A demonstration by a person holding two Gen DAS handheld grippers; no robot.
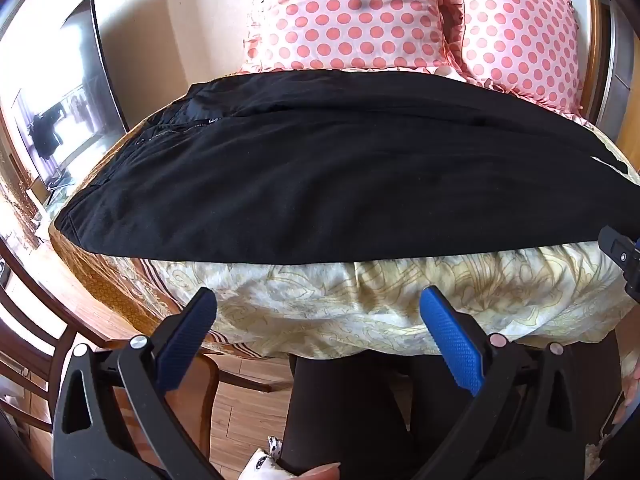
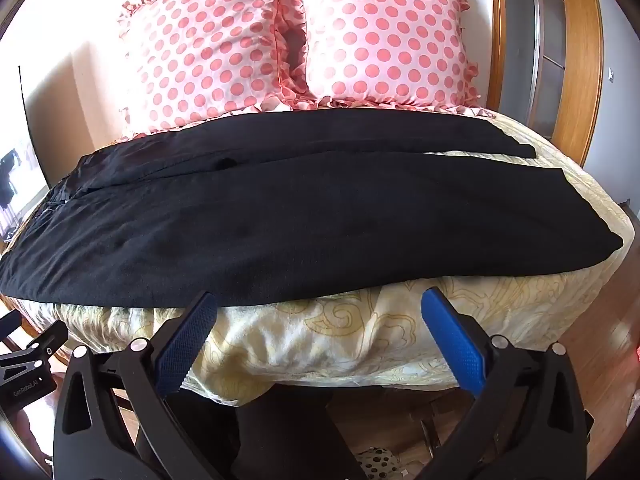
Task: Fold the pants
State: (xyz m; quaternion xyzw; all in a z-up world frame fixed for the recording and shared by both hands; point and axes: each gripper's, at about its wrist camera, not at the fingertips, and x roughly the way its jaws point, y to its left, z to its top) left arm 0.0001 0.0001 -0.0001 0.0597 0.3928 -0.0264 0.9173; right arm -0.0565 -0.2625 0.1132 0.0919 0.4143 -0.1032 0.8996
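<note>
Pants (image 1: pixel 320 176) of black fabric are laid flat across the bed (image 1: pixel 360 304), the waist toward its left side and both legs stretched to the right, just in front of two pink polka-dot pillows (image 2: pixel 296 40). Below the pants' near edge, the left gripper (image 1: pixel 318 340) and right gripper (image 2: pixel 318 340) are held apart from the fabric, fingers spread wide, nothing clasped between them.
</note>
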